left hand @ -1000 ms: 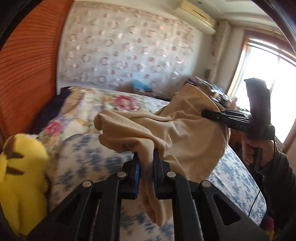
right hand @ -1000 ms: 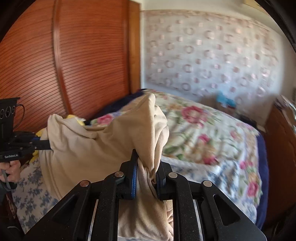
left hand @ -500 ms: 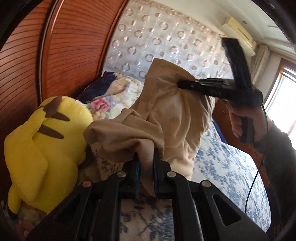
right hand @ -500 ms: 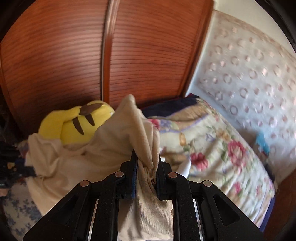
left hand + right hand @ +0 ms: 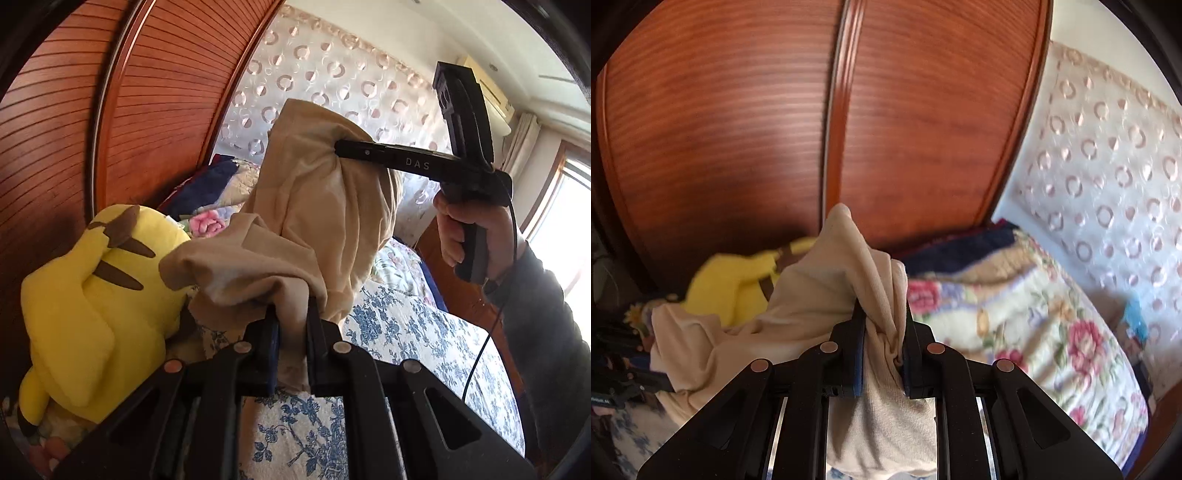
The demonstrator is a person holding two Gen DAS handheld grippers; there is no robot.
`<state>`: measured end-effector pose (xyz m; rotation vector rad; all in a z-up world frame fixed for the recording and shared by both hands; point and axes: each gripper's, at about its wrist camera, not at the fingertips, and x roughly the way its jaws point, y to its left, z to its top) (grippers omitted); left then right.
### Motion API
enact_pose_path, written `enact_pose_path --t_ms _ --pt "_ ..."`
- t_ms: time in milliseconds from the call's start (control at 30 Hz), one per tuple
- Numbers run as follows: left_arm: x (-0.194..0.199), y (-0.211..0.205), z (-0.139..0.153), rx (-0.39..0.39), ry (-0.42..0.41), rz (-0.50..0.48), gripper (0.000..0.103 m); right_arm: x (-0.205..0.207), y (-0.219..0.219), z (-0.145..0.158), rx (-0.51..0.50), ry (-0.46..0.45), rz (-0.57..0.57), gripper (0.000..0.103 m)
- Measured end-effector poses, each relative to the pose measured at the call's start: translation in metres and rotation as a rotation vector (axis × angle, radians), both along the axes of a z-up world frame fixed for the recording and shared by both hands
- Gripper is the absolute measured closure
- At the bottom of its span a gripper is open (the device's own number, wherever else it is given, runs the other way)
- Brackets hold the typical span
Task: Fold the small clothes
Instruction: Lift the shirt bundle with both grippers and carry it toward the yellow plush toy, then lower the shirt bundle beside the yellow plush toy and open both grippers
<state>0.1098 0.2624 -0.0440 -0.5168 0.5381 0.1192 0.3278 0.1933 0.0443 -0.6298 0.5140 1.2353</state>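
Observation:
A small beige garment hangs in the air between both grippers, above the bed. My left gripper is shut on one bunched edge of it. My right gripper is shut on another bunched edge; in the left wrist view the right gripper holds its end higher, at upper right. The cloth sags and folds between the two grips. The left gripper shows dimly at the left edge of the right wrist view.
A yellow plush toy lies at the bed's head against a reddish wooden headboard. A blue-flowered quilt covers the bed below, with floral pillows behind. A patterned curtain hangs beyond.
Both grippers have swung left toward the headboard and plush toy, carrying the garment. The right gripper has risen above the left. Both grips stayed shut.

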Motion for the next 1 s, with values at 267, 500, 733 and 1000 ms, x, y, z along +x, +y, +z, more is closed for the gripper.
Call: enact_pose_path --t_ms 267,500,733,1000 --pt "0.015 -0.014 -0.016 -0.043 0.072 -0.092 0.094 0.021 -0.026 -0.029 -0.114 0.051 -0.03 0.091" --pt "0.04 -0.013 -0.044 -0.075 0.166 -0.093 0.094 0.049 -0.031 -0.088 -0.194 0.098 -0.109 0.088" --pt "0.044 -0.008 -0.046 -0.01 0.195 -0.054 0.085 0.057 -0.056 -0.081 -0.063 0.07 -0.289 0.057" --pt "0.026 -0.022 -0.028 0.167 0.183 -0.034 0.053 0.028 -0.105 -0.079 0.018 0.125 -0.328 0.057"
